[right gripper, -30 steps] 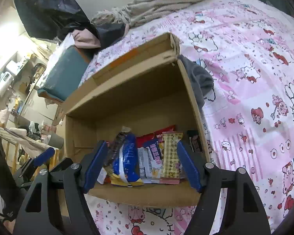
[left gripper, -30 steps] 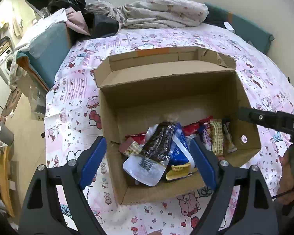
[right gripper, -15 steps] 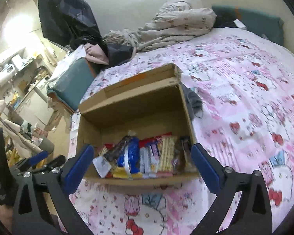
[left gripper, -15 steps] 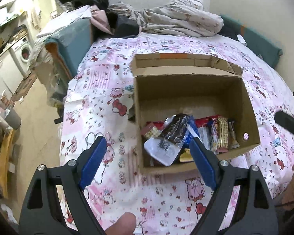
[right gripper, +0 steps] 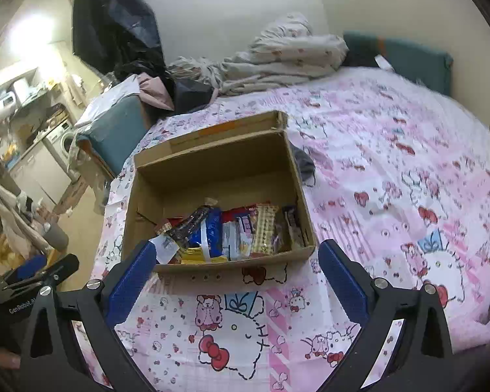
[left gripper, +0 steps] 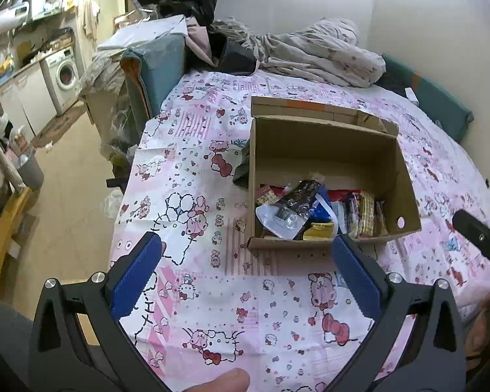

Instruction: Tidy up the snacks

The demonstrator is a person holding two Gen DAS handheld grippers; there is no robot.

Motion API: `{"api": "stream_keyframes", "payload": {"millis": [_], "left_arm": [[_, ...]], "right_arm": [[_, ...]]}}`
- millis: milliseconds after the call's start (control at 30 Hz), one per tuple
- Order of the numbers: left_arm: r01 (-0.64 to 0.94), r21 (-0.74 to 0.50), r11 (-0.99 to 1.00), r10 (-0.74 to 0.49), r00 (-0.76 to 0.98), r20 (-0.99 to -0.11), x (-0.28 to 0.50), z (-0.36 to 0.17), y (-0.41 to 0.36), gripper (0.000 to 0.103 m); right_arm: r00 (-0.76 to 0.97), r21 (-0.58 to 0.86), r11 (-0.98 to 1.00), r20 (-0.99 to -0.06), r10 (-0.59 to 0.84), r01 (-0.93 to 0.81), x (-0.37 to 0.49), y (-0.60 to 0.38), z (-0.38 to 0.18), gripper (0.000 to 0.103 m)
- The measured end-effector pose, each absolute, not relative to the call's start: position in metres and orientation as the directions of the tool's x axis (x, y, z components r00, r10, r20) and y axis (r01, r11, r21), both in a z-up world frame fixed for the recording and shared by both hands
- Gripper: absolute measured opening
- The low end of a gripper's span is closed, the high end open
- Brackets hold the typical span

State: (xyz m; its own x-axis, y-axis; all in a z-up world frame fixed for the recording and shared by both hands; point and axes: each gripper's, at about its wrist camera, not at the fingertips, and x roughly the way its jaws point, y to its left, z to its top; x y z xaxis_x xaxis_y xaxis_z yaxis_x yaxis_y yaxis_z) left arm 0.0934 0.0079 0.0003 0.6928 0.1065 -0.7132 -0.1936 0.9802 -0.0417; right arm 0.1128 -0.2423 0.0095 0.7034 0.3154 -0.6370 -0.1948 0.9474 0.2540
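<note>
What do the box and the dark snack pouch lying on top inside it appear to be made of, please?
The box looks like plain brown corrugated cardboard, matte, with creased flaps. The dark pouch seems glossy plastic film: it crinkles, catches highlights, and has a clear end.

The cardboard box (left gripper: 323, 150) is plain matt brown, a bit scuffed. Snack packets (left gripper: 313, 212) inside are shiny plastic and foil, crinkly. Bedsheet (left gripper: 192, 196) is soft printed cotton-looking cloth. Gripper fingers (left gripper: 135, 274) have ribbed blue rubbery pads on matt black plastic, with little shiny metal screws.
</note>
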Motion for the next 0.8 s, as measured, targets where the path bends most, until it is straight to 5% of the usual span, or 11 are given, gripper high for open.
{"api": "stream_keyframes", "payload": {"millis": [800], "left_arm": [[-0.154, -0.055, 0.986, 0.073, 0.714, -0.697, 0.095, 0.002, 0.0, 0.103]], "right_arm": [[0.688, 0.132, 0.968, -0.683, 0.246, -0.214, 0.115, -0.21, -0.013, 0.102]]}}
